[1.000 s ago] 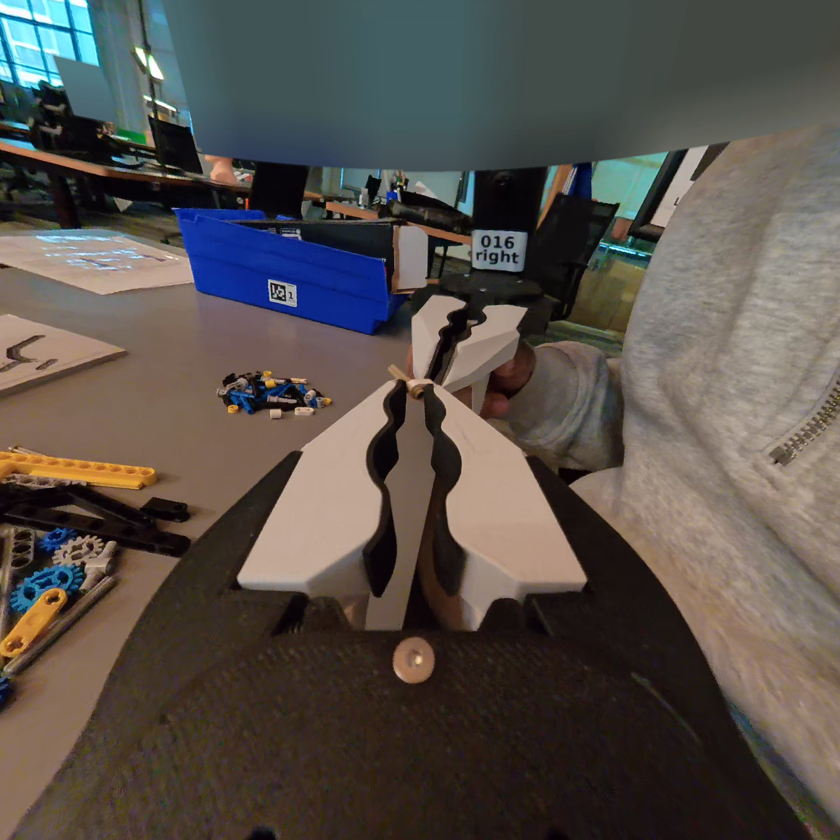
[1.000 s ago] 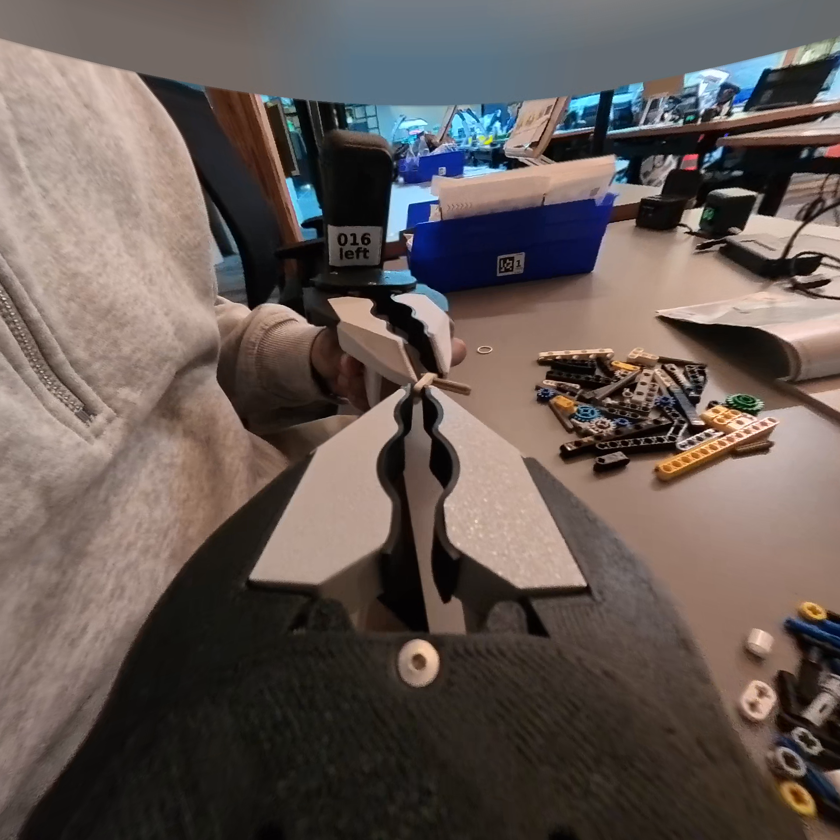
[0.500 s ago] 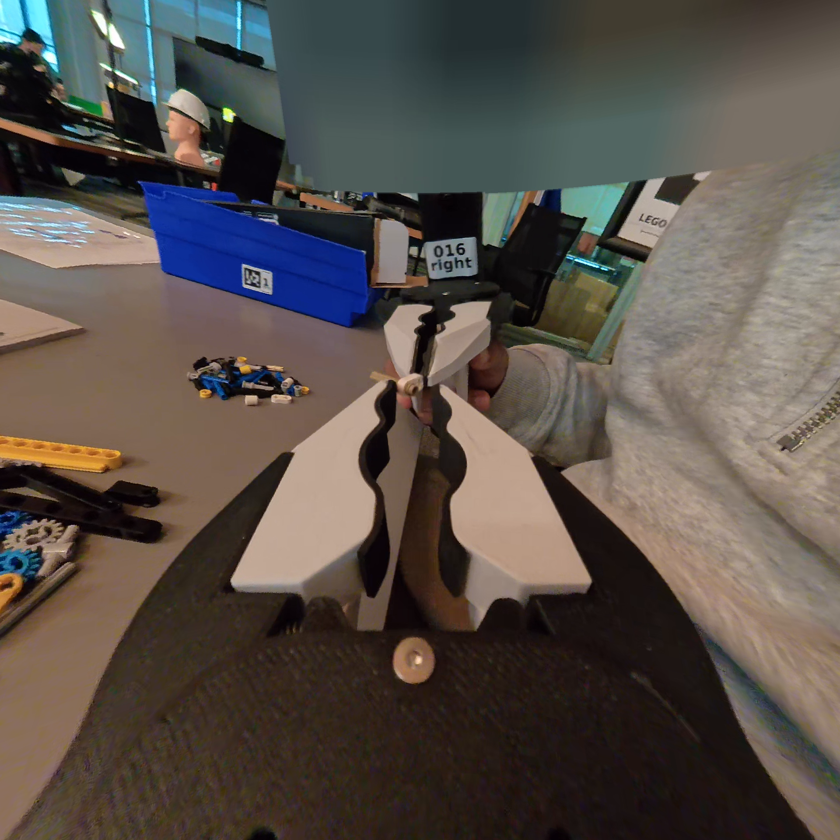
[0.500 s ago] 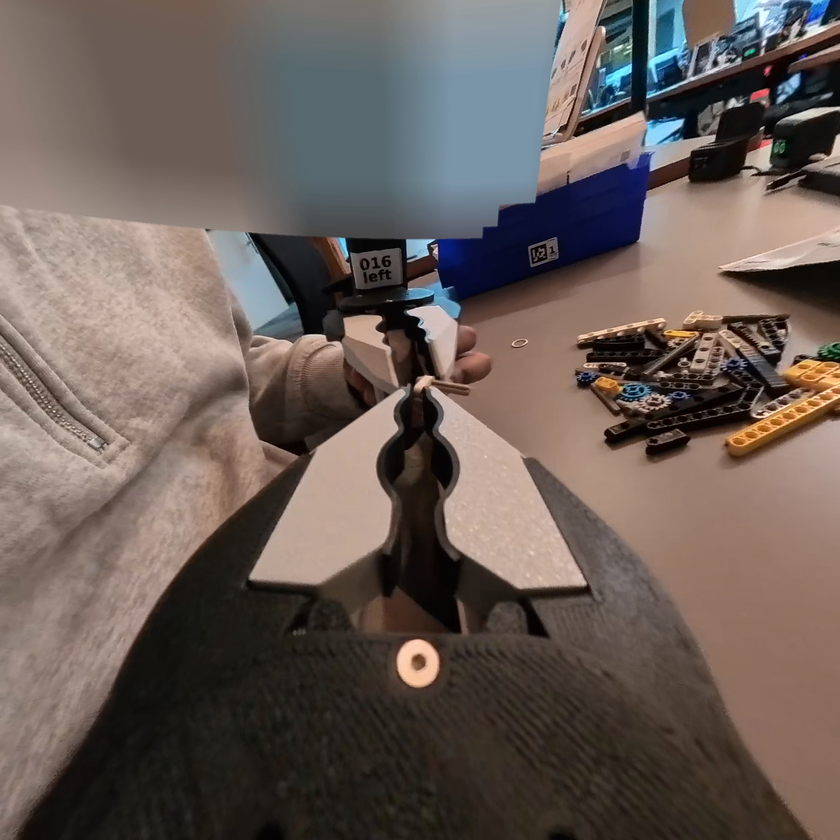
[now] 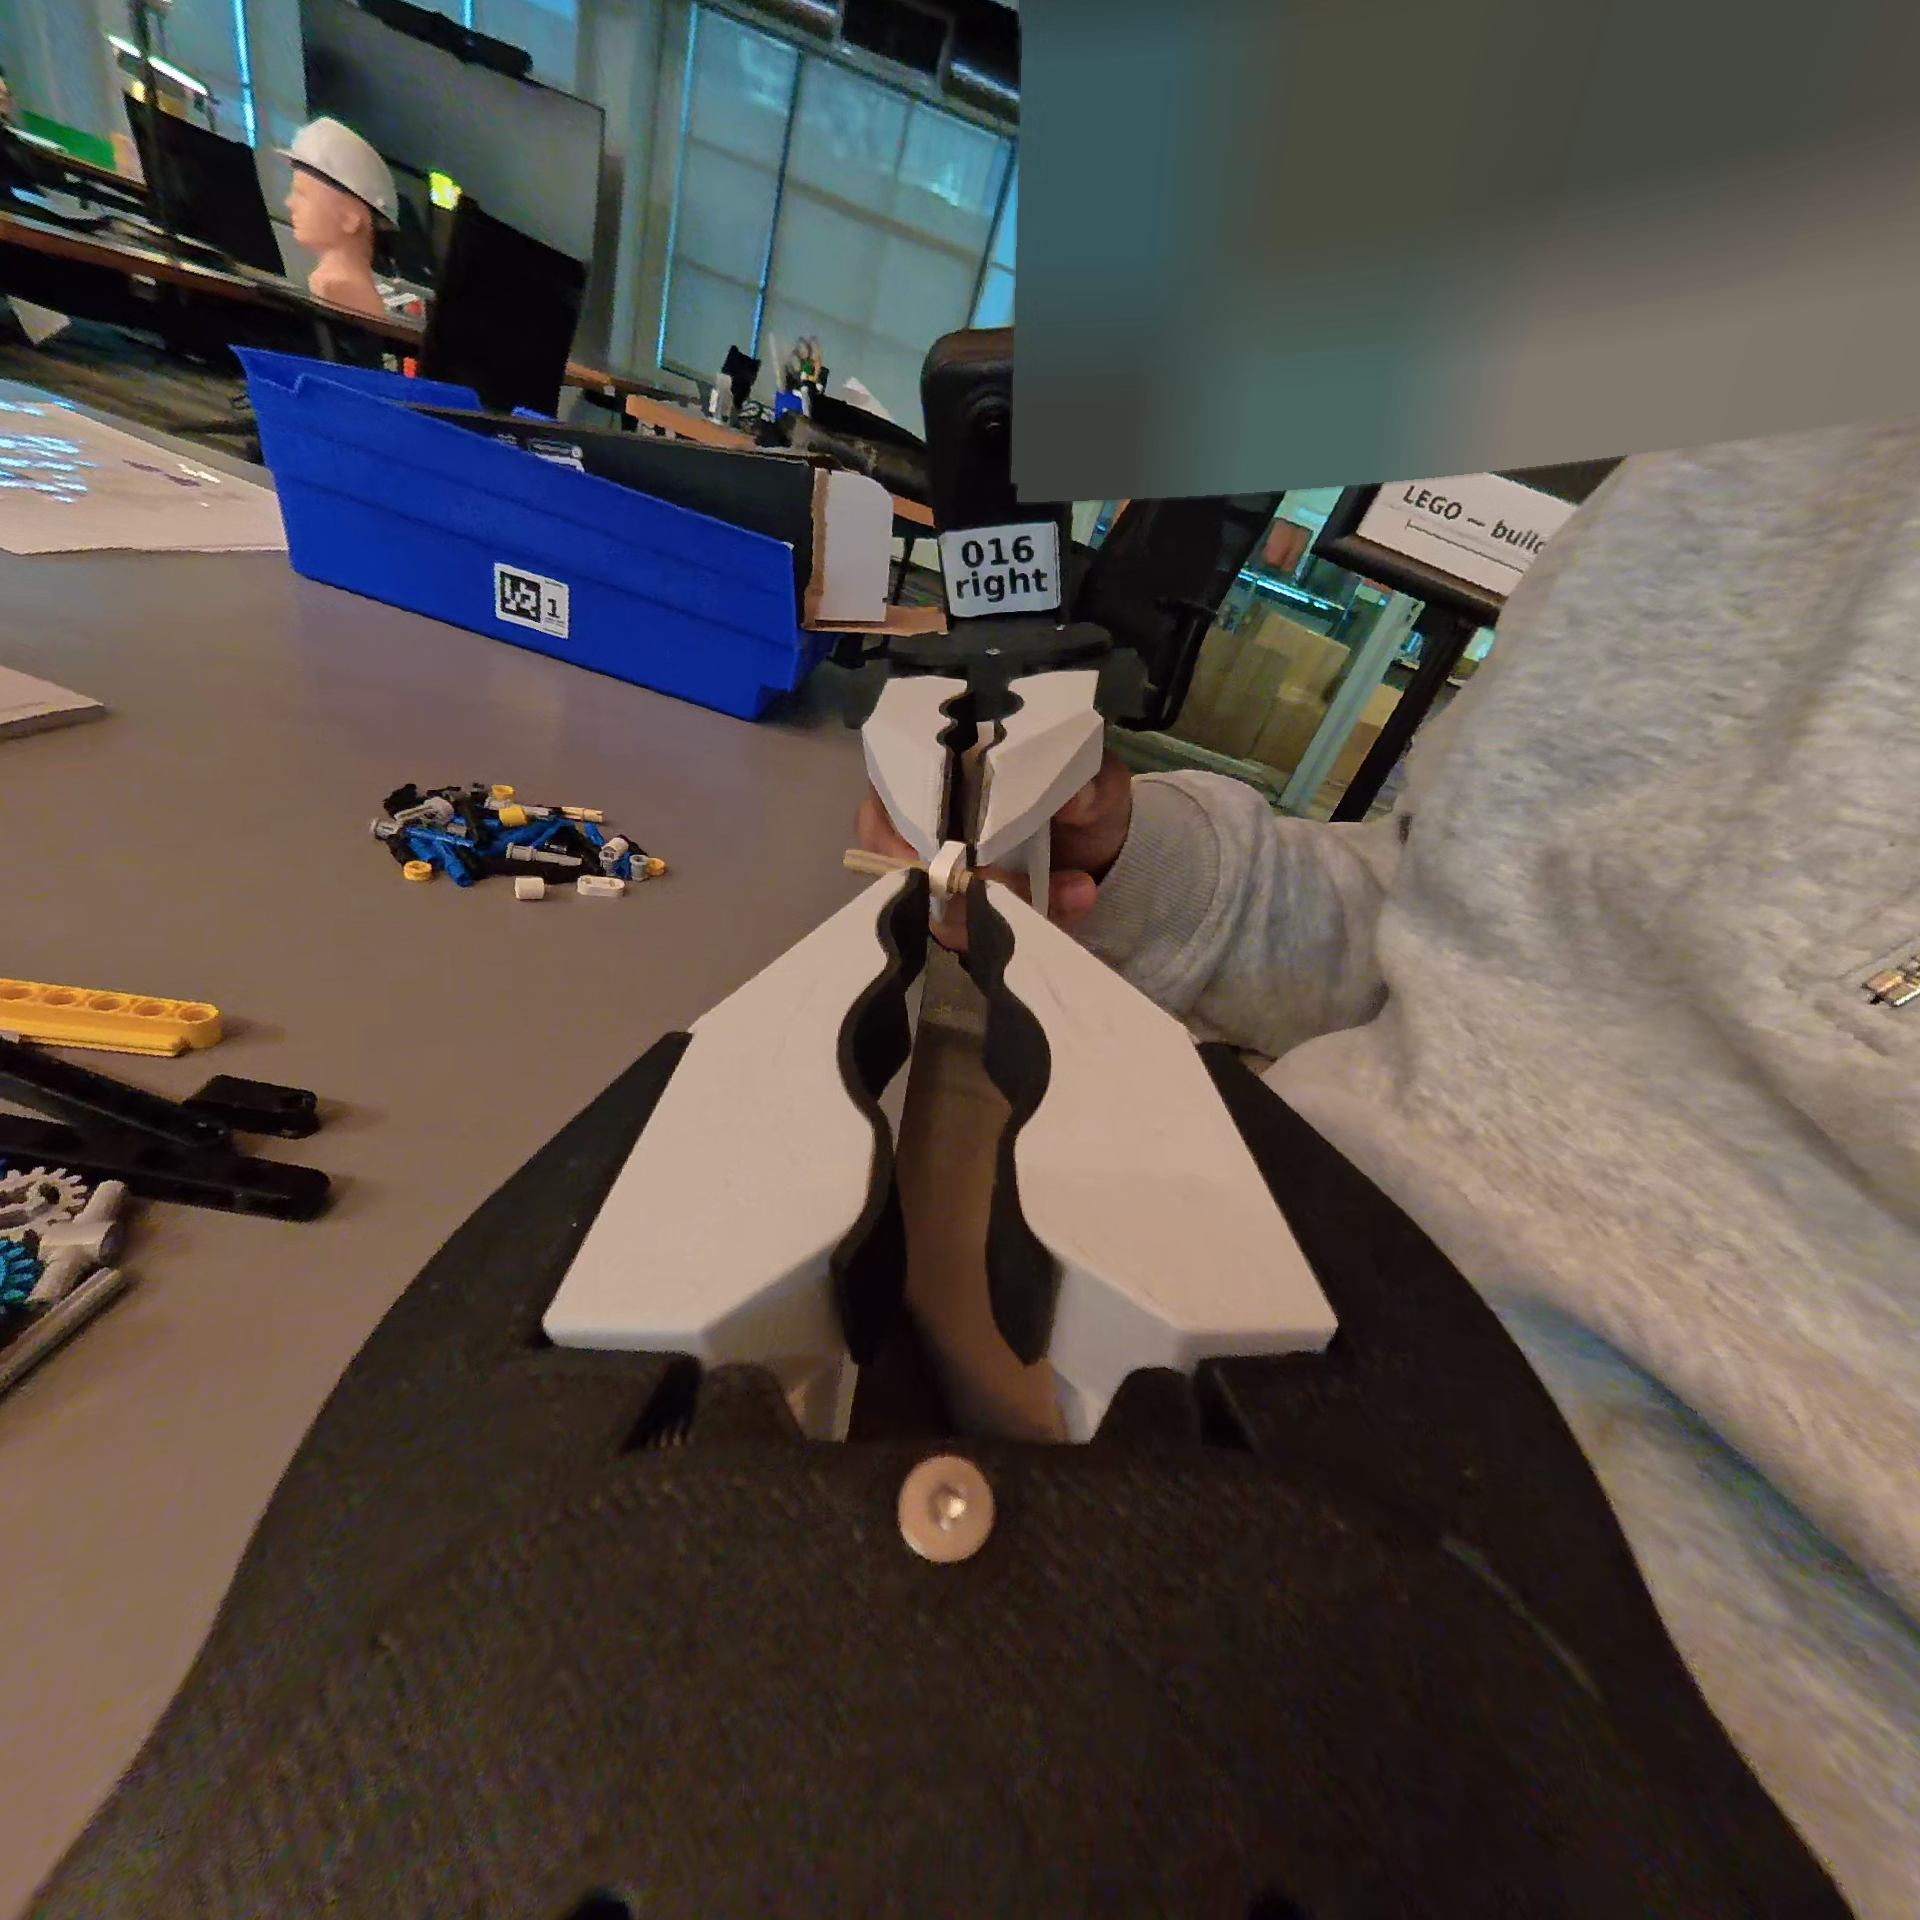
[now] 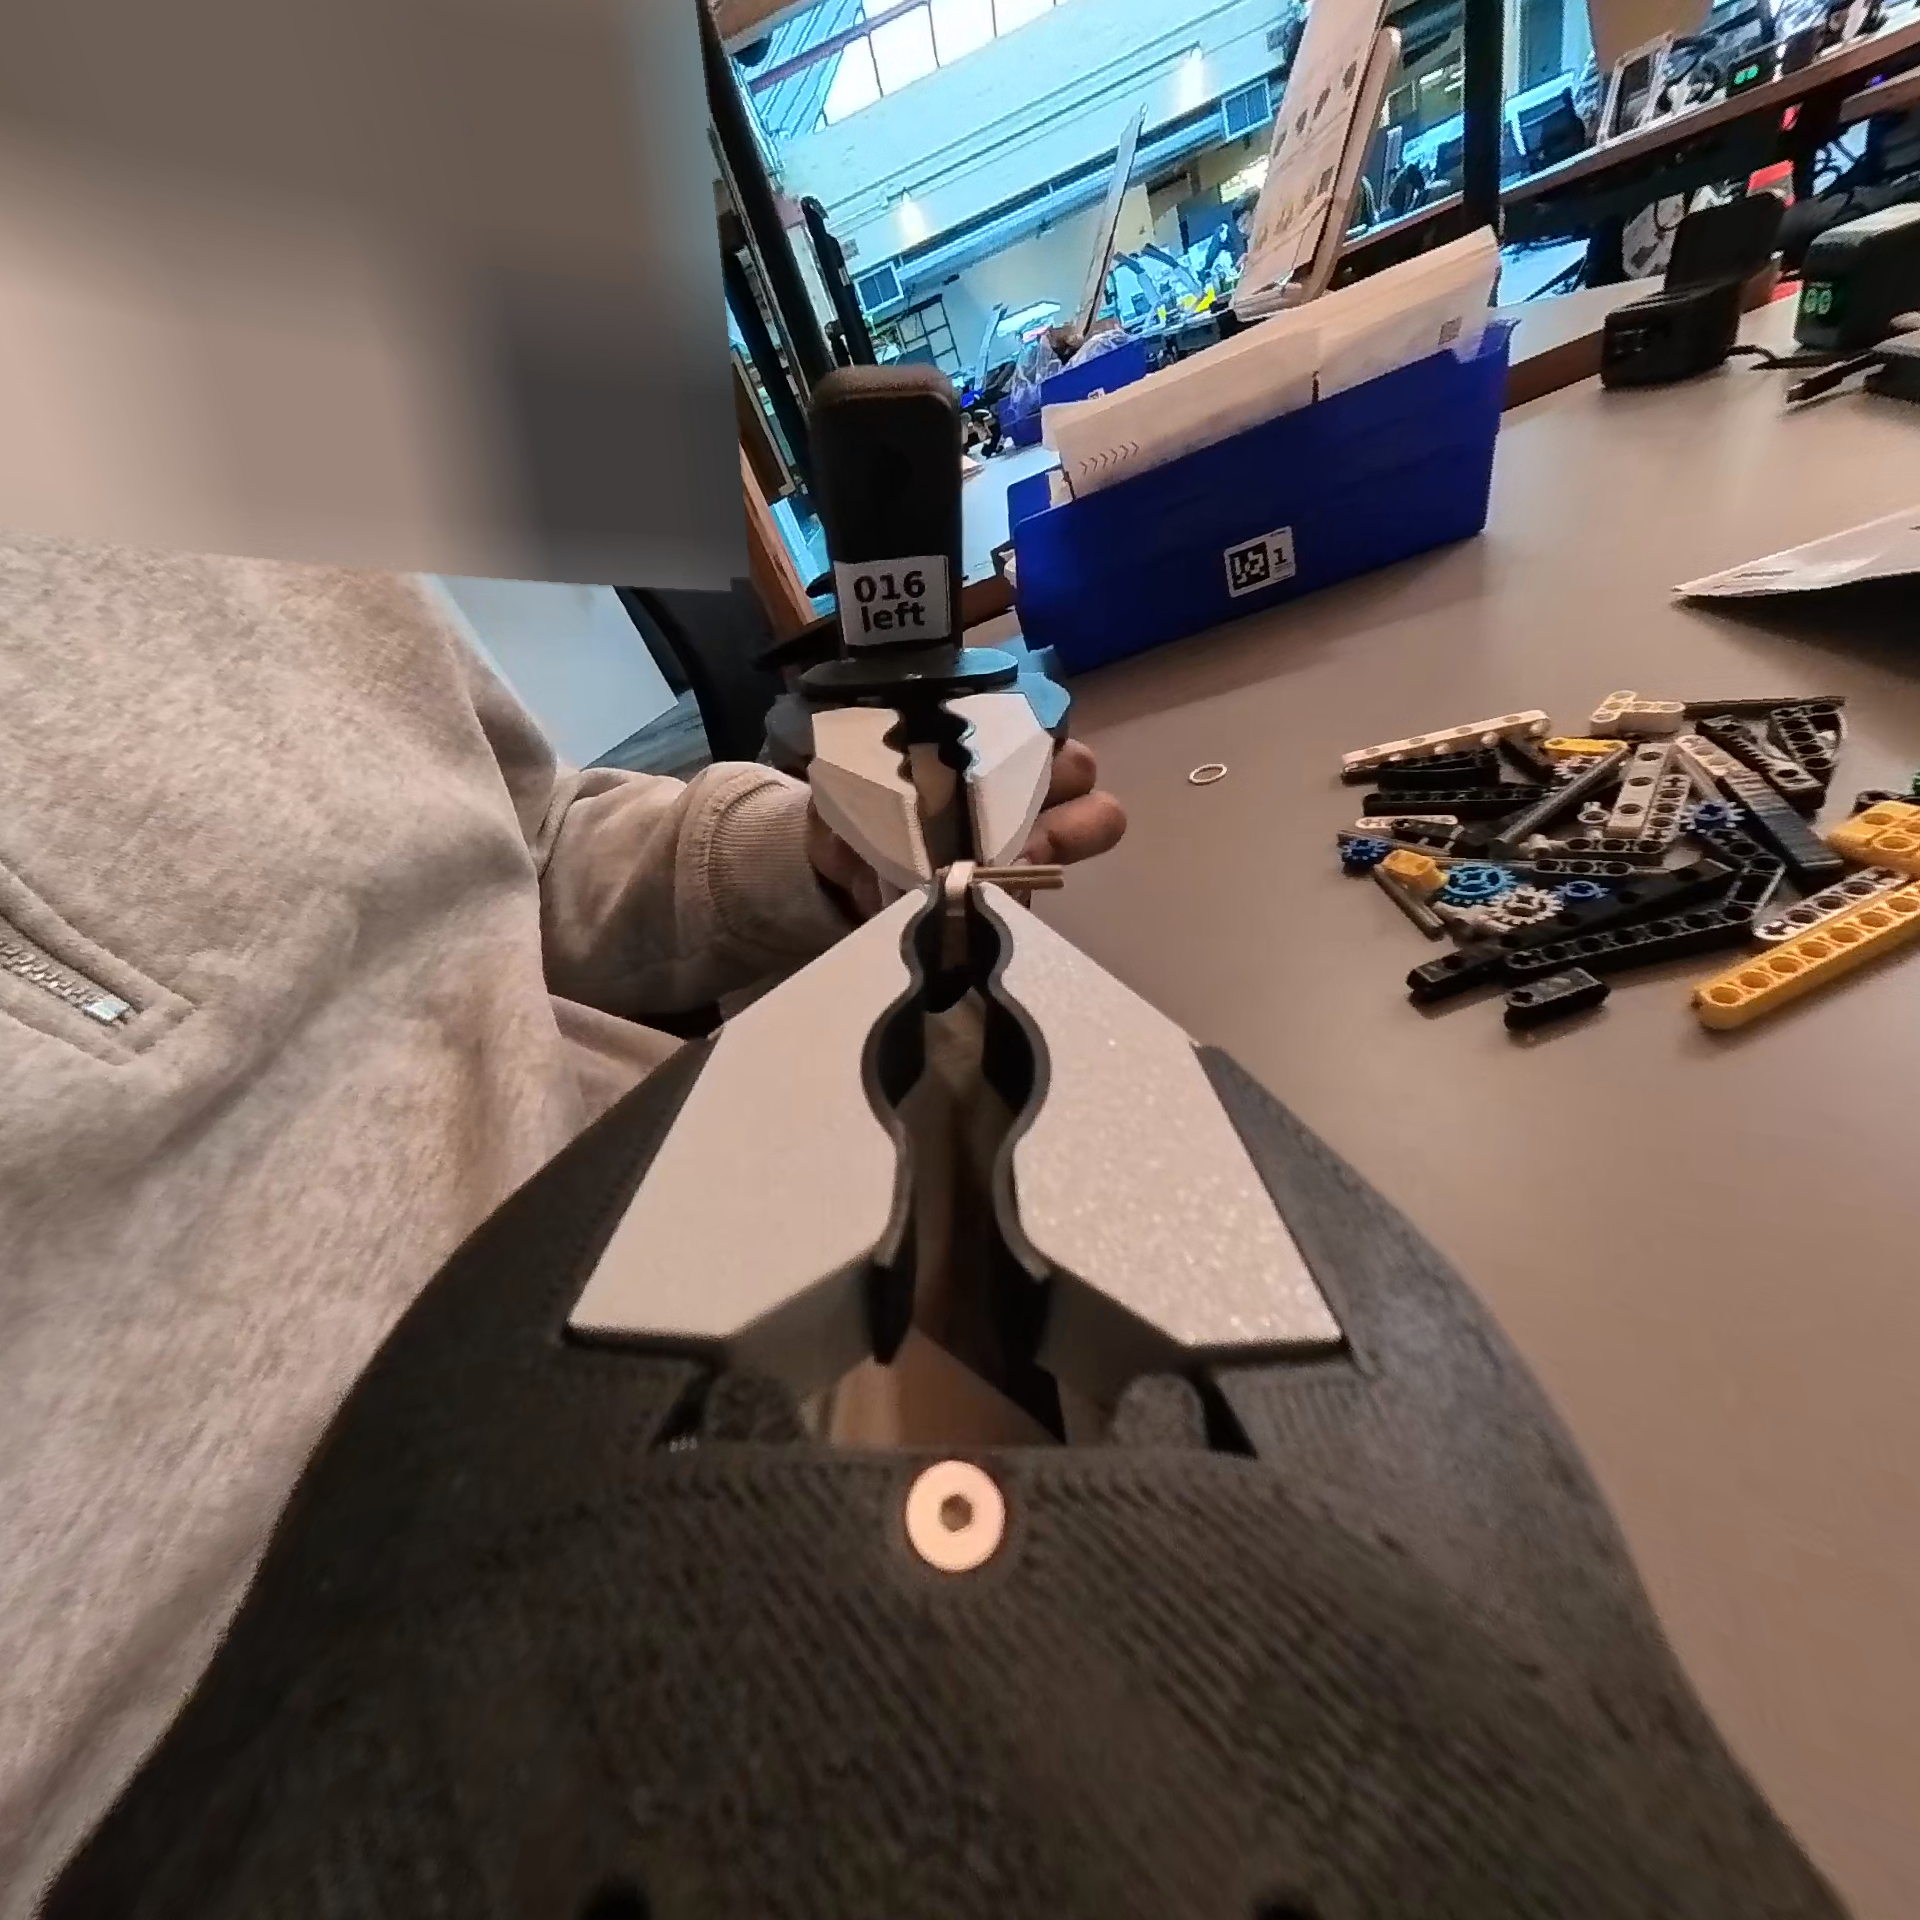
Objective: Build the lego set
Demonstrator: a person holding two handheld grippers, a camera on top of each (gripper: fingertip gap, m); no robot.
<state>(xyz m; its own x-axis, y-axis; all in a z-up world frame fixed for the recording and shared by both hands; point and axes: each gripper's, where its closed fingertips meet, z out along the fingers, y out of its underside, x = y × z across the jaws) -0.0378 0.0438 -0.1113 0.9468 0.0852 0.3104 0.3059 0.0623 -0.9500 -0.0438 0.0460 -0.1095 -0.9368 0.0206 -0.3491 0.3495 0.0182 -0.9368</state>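
**Left wrist view and right wrist view: two grippers meet tip to tip over one small Lego piece**

Left wrist view looks along the left gripper [image 5: 943, 902], whose white fingers [image 5: 769, 1122] converge until the tips nearly touch; facing it, tip to tip, is the right gripper [image 5: 961, 857], fingers drawn together and gripped by a hand [image 5: 1081, 831] in a grey sleeve [image 5: 1247, 914]; between the two sets of tips sits a small white bush [image 5: 948, 871] on a tan axle pin [image 5: 871, 860], held in the air above the table's near edge; which gripper bears the pin and which the bush I cannot tell. Only this view shows the small heap of blue, black and yellow pins [image 5: 514, 842] on the grey table [image 5: 312, 914], lying between the grippers and the blue bin [image 5: 520, 551], and a mannequin head in a white hard hat [image 5: 338, 213] far behind.

Right wrist view shows the same meeting from the other side: the right gripper [image 6: 954, 902] closes on the white bush [image 6: 958, 883], the tan axle pin [image 6: 1029, 879] juts to the right, and the left gripper [image 6: 951, 847] presses in from beyond; only here appear the large pile of black, grey and yellow beams and blue gears [image 6: 1621, 852], a small ring [image 6: 1206, 774] alone on the table, and white papers [image 6: 1278, 384] standing in the blue bin [image 6: 1247, 551].
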